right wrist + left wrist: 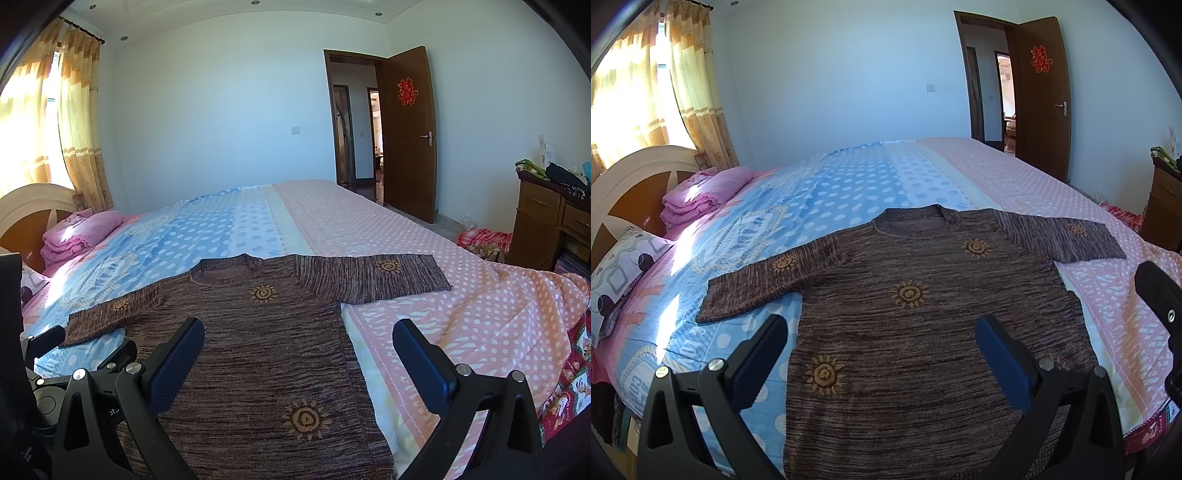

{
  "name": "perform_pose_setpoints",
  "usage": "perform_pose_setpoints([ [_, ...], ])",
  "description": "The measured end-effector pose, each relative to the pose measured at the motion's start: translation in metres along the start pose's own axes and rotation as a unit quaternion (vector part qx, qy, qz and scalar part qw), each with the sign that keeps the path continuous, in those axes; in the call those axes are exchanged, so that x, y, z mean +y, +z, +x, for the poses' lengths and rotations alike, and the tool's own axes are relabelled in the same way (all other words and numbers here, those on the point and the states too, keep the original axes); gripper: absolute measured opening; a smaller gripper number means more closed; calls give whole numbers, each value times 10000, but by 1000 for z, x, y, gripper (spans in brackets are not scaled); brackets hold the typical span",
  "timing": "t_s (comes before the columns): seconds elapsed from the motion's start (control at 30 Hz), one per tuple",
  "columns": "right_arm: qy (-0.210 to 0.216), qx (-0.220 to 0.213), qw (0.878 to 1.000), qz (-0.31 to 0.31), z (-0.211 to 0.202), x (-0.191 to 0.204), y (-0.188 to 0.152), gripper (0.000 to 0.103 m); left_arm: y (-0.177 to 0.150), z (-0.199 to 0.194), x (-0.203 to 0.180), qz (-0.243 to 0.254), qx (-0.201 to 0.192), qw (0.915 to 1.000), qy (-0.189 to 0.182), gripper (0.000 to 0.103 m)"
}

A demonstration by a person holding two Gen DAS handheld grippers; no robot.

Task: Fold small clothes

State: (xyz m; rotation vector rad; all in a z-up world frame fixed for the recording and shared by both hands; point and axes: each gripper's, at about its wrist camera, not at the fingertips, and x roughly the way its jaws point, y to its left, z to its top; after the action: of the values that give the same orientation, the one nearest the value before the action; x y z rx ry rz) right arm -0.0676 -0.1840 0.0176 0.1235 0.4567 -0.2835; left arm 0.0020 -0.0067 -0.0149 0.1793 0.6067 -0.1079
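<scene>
A small brown knitted sweater (923, 317) with orange sun motifs lies flat, front up, on the bed, both sleeves spread out sideways; it also shows in the right wrist view (258, 350). My left gripper (881, 328) is open and empty, hovering over the sweater's lower body near the hem. My right gripper (299, 332) is open and empty, hovering over the sweater's right lower edge. The right gripper's black body (1160, 295) shows at the right edge of the left wrist view; the left gripper's body (22, 350) shows at the left of the right wrist view.
The bed sheet (424, 258) is blue with dots on the left and pink on the right. A folded pink blanket (701, 199) and a patterned pillow (620, 280) lie by the headboard. A wooden dresser (546, 221) stands at the right. A door (406, 129) is open.
</scene>
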Motion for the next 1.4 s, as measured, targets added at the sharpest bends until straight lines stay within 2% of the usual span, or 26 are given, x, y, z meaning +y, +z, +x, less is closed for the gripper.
perform_pose_setpoints([
  [0.23, -13, 70, 10000, 39, 13, -3, -8, 102, -4, 10, 0, -35, 130, 9999, -62, 103],
  [0.4, -132, 295, 9995, 50, 41, -12, -23, 102, -10, 35, -1, -156, 501, 9979, -391, 103],
  [0.57, -8, 682, 9975, 162, 72, -30, -33, 102, -19, 67, -1, -195, 901, 9932, -710, 103],
  [0.73, -17, 896, 9902, 1067, 104, -88, -17, 99, -12, 97, 16, -385, 1135, 9898, -769, 103],
  [0.77, -72, 877, 9889, 1197, 110, -102, -10, 88, -8, 104, 21, -442, 1156, 9897, -717, 103],
  [0.8, -142, 882, 9877, 1287, 118, -117, 0, 73, -3, 111, 27, -507, 1158, 9898, -663, 103],
  [0.87, -337, 901, 9843, 1482, 135, -154, 20, 58, 8, 123, 39, -631, 1081, 9906, -559, 103],
  [0.97, -663, 873, 9722, 2067, 165, -218, 50, 57, 25, 143, 57, -711, 974, 9922, -311, 103],
  [1.1, -720, 1066, 9529, 2747, 220, -281, 67, 57, 40, 169, 78, -907, 929, 9915, -114, 103],
  [1.23, -1025, 1480, 9489, 2592, 275, -296, 65, 57, 44, 203, 93, -1183, 1026, 9876, -86, 103],
  [1.33, -1060, 1762, 9444, 2568, 304, -297, 52, 57, 39, 223, 94, -1249, 1135, 9856, -76, 103],
  [1.4, -1205, 1721, 9467, 2440, 311, -293, 49, 57, 32, 231, 91, -1226, 1152, 9857, -10, 103],
])
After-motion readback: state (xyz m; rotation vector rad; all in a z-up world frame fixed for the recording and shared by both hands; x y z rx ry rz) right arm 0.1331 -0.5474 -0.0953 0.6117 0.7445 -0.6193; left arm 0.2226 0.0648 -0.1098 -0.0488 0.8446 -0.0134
